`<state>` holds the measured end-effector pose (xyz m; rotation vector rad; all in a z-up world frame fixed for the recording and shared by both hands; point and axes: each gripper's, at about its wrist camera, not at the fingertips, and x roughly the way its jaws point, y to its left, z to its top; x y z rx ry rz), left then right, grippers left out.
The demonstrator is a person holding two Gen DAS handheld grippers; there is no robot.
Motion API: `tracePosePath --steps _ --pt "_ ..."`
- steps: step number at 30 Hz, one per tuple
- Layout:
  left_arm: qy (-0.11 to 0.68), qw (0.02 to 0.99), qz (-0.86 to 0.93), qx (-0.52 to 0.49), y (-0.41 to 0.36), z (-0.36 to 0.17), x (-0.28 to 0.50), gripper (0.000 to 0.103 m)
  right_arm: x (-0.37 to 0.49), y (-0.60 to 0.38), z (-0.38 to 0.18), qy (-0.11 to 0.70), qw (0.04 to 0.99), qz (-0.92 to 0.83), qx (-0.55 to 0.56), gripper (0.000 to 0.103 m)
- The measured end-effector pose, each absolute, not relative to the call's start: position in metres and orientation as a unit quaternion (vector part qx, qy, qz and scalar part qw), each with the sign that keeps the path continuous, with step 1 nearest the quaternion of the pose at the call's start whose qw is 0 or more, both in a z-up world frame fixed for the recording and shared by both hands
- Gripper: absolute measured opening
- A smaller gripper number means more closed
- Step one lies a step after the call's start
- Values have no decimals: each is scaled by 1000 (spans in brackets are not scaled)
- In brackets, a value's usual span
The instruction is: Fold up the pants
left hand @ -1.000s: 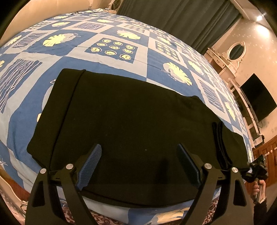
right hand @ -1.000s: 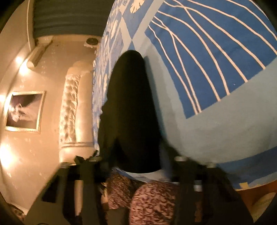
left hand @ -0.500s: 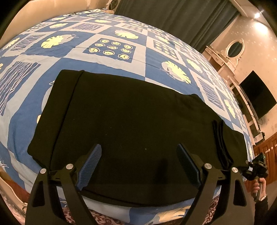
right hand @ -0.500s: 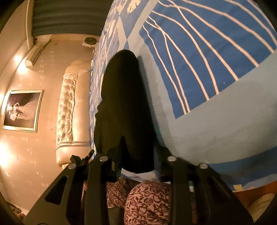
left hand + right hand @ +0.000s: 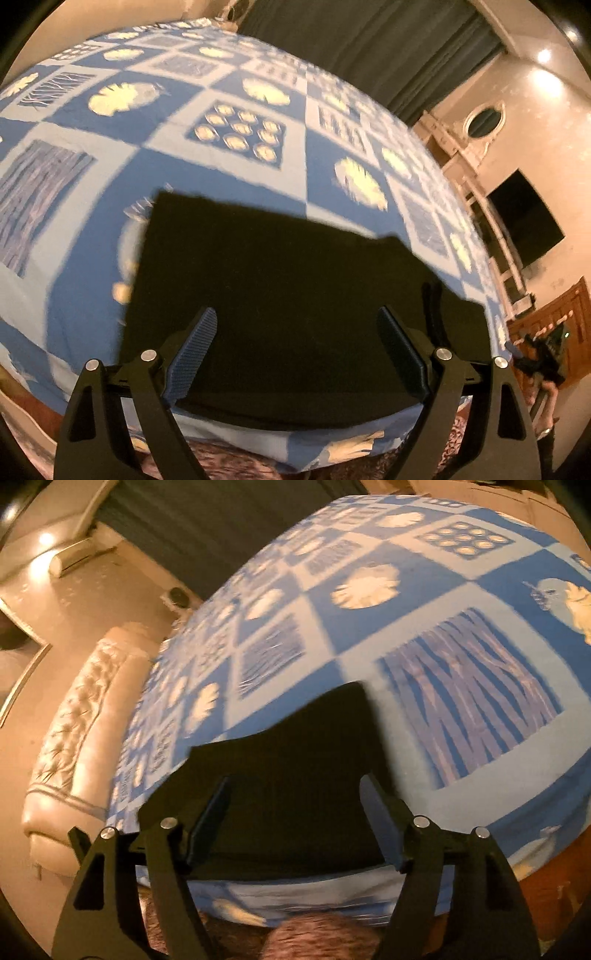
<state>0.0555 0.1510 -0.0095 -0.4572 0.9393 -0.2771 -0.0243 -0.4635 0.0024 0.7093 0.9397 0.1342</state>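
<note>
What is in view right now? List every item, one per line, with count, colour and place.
pants: one, black, folded flat at the bed's near edge
bedspread: one, blue and pale patchwork, covering the bed
headboard: one, cream, tufted, left in the right view
curtain: one, dark, beyond the bed
TV: one, black, right wall
mirror: one, oval, white frame, above the TV
left gripper: one, black, open over the pants
right gripper: one, black, jaws just opened, nothing between them

Matt black cloth pants [image 5: 295, 295]
</note>
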Motion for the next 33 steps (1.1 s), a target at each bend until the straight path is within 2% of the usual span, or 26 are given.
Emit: tracePosePath --steps 5,11,16,27,28,30,32,33 --pt "453 842 -111 -270 214 -19 62 87 -23 -404 10 457 826 108 313 73" --pt "487 795 -101 -347 261 -65 71 87 -29 -345 1 480 814 149 291 73" --pt "481 778 -162 -370 252 -75 83 87 -30 -313 -8 501 814 162 245 74" --pt "484 767 -231 -353 211 -80 112 85 -31 -305 -28 525 794 168 256 74" --pt "484 771 -229 -344 209 -80 112 81 -31 -304 -28 526 794 168 256 74" --pt "493 777 -215 -327 205 -81 113 52 -31 -302 -29 527 794 170 253 74" --pt "506 779 -192 -316 208 -88 113 32 -31 -298 -28 527 798 169 241 74" --pt "506 774 -194 -326 212 -90 113 31 -31 -297 -27 526 800 168 235 74"
